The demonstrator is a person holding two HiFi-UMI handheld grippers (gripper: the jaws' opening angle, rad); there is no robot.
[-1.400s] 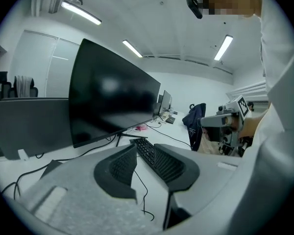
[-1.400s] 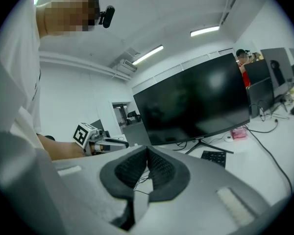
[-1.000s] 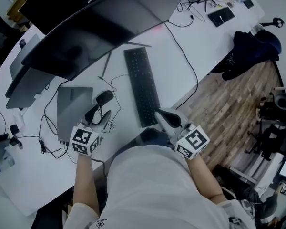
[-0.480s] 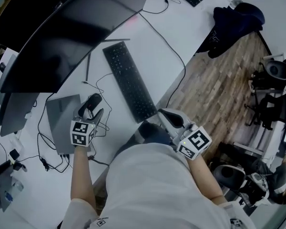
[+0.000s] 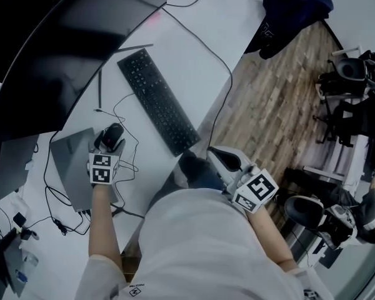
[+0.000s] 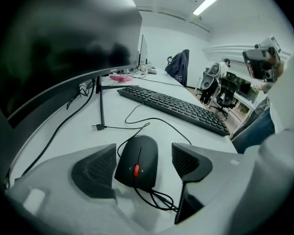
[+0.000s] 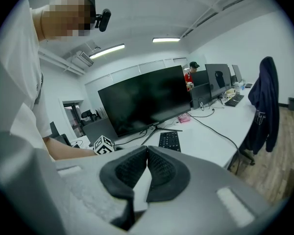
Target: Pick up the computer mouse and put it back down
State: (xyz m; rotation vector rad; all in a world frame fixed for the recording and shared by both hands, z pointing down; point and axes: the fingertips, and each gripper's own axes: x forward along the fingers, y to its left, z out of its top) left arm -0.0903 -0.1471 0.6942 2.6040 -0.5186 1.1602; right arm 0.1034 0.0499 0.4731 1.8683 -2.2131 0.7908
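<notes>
We logged the white counter (image 5: 194,49) first. It carried a big curved monitor (image 5: 62,49), a black keyboard (image 5: 157,102) and a grey laptop (image 5: 69,167). The smallest item was the black computer mouse (image 6: 137,161), which lay flat on the counter left of the keyboard, by the laptop's far right corner. Its cable was looped on the near side.

We judged the step to be the pick-up, at the pre-grasp stage, with the mouse not yet lifted. The left hand-held gripper (image 6: 141,164) straddled the mouse and its jaws were opening. One pad sat on each side, and bare counter showed in both gaps, so nothing was gripped. We think the next move calls for settling a little lower and closing squarely on the mouse's flanks. After that comes a straight lift, minding the cable loop that trailed under the gripper.

For pose, the left forearm reached out along the laptop's right edge, with the gripper tipped down at the counter. The right hand-held gripper (image 7: 146,168) had its jaws together on nothing. It was parked off the counter's near edge, close to the person's body, and pointed roughly at the keyboard.
</notes>
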